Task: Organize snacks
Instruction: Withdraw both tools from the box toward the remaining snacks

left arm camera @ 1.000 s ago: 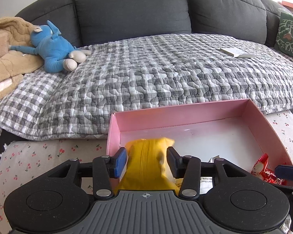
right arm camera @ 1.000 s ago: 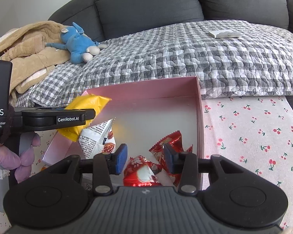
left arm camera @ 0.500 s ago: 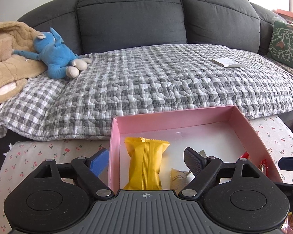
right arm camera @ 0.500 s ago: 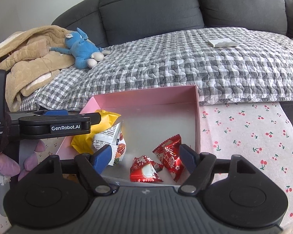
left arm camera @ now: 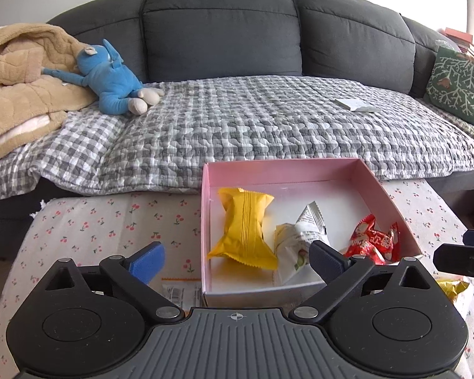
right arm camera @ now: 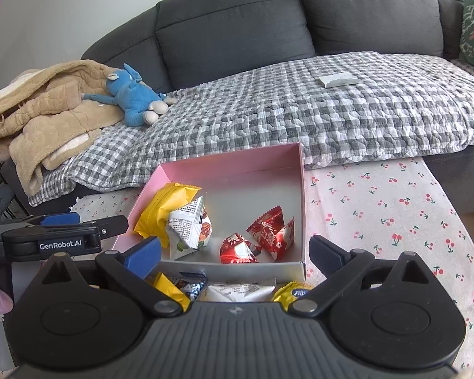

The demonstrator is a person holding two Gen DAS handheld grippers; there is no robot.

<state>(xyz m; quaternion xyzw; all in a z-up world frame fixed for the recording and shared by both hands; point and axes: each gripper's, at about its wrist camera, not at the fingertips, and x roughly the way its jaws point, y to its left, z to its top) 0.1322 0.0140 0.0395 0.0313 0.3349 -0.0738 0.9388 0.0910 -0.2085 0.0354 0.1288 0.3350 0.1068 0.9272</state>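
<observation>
A pink box (left arm camera: pixel 281 170) (right arm camera: pixel 230 165) stands on the cherry-print table. In it lie a yellow snack pack (left arm camera: pixel 245 229) (right arm camera: pixel 164 208), a white printed pack (left arm camera: pixel 297 240) (right arm camera: pixel 189 227) and red candy packs (left arm camera: pixel 374 240) (right arm camera: pixel 265 237). My left gripper (left arm camera: pixel 237 260) is open and empty, just in front of the box. My right gripper (right arm camera: pixel 233 252) is open and empty at the box's near wall. Loose snacks (right arm camera: pixel 237 290) lie under it, before the box. The left gripper also shows in the right wrist view (right arm camera: pixel 79 224).
A grey sofa with a checked quilt (left arm camera: pixel 268 120) rises behind the table. On it lie a blue plush toy (left arm camera: pixel 113 75), a tan blanket (left arm camera: pixel 19 75), a white booklet (left arm camera: pixel 357 104) and a green cushion (left arm camera: pixel 461 91). A yellow wrapper (left arm camera: pixel 455 290) lies right of the box.
My left gripper opened and dropped the yellow pack into the box. My right gripper opened and left a red candy there. Both pulled back and up.
</observation>
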